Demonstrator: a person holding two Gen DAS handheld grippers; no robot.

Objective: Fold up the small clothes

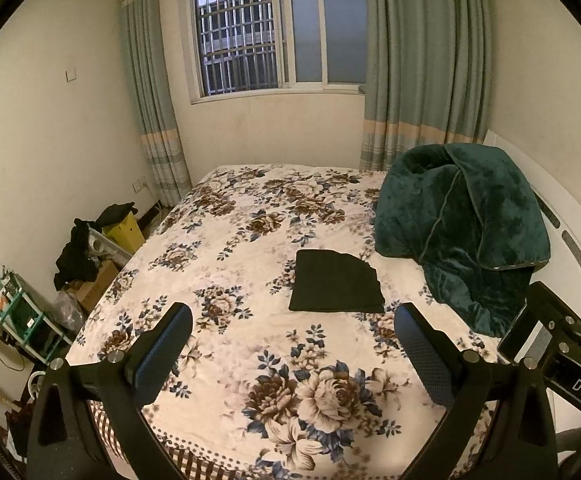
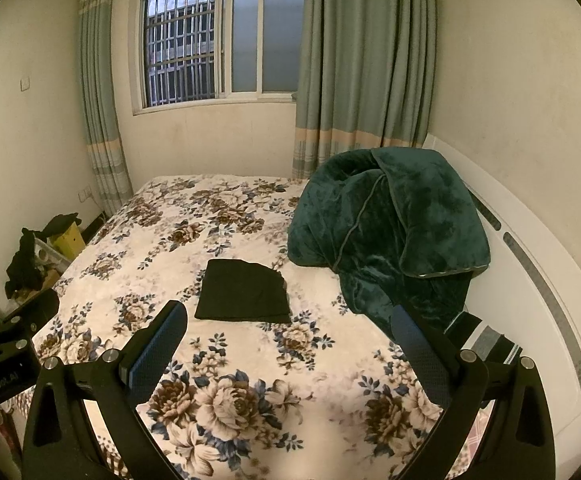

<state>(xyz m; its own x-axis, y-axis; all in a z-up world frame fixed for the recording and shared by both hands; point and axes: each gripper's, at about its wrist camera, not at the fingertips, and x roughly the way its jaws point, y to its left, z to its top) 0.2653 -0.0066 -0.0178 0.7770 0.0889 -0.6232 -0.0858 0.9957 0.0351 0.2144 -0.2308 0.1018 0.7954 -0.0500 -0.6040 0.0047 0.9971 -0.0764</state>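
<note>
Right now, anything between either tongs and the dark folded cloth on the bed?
Nothing visible. Only bare floral bedspread lies between the open left tongs, the open right tongs and the dark cloth. The green blanket sits off to the cloth's right.

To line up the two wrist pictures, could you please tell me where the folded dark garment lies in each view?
Left wrist view: the folded dark garment lies right of centre on the floral bedspread.
Right wrist view: the garment lies left of centre.
Shared landmark: the green plush blanket, heaped just right of the garment in both.
</note>
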